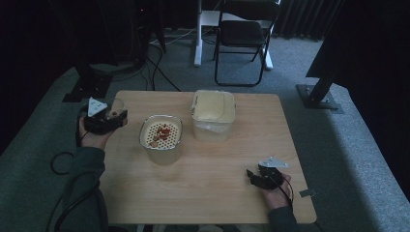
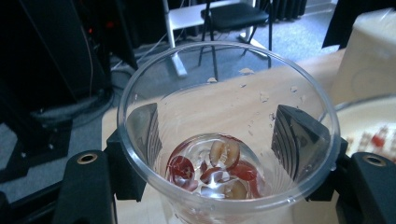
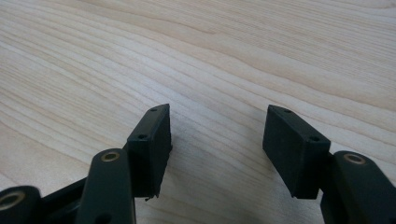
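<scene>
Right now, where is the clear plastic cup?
The clear plastic cup sits clamped in the left claw at the table's left edge, just left of the strainer container.

One clear cup (image 2: 224, 140), one strainer bowl (image 1: 161, 134), one lidded tub (image 1: 213, 116), one chair (image 1: 244, 34), two tongs
</scene>
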